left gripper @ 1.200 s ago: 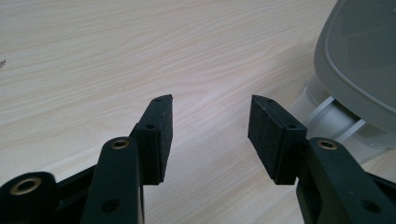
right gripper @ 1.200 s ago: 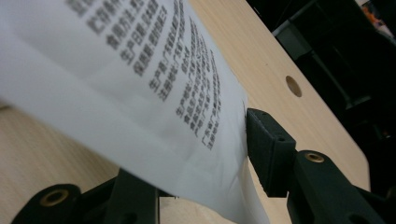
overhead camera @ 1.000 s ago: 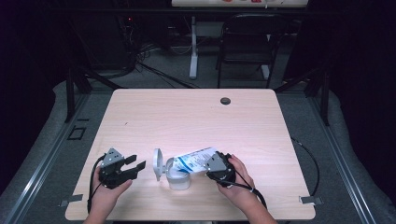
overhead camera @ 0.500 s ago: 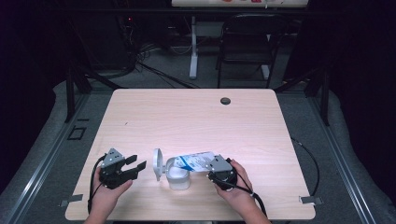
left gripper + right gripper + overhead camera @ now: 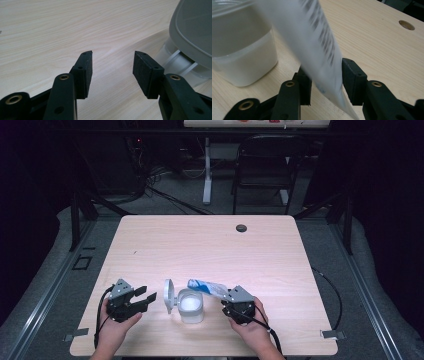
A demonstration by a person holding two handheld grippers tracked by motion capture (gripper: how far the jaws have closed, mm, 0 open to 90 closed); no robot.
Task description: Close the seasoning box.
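Note:
A white plastic container (image 5: 191,306) stands near the table's front edge, its hinged lid (image 5: 169,296) swung open to the left. My right gripper (image 5: 227,297) is shut on the lower end of a white and blue pouch (image 5: 206,287), which slants up and left over the container's rim. Its jaws have just been closing with the pouch between them. In the right gripper view the blurred pouch (image 5: 319,45) rises between the pads, beside the container (image 5: 244,62). My left gripper (image 5: 146,297) is open with nothing between its pads (image 5: 86,72), just left of the lid (image 5: 195,30).
The light wooden table (image 5: 200,245) has a round cable hole (image 5: 241,228) near its far edge. A dark chair (image 5: 267,165) and a white stand (image 5: 207,170) are on the floor behind it. Cables trail from both grippers over the front edge.
The pouch in the right gripper now looks narrower and more edge-on over the container. The right hand has shifted slightly toward the near edge. The left gripper has stayed put.

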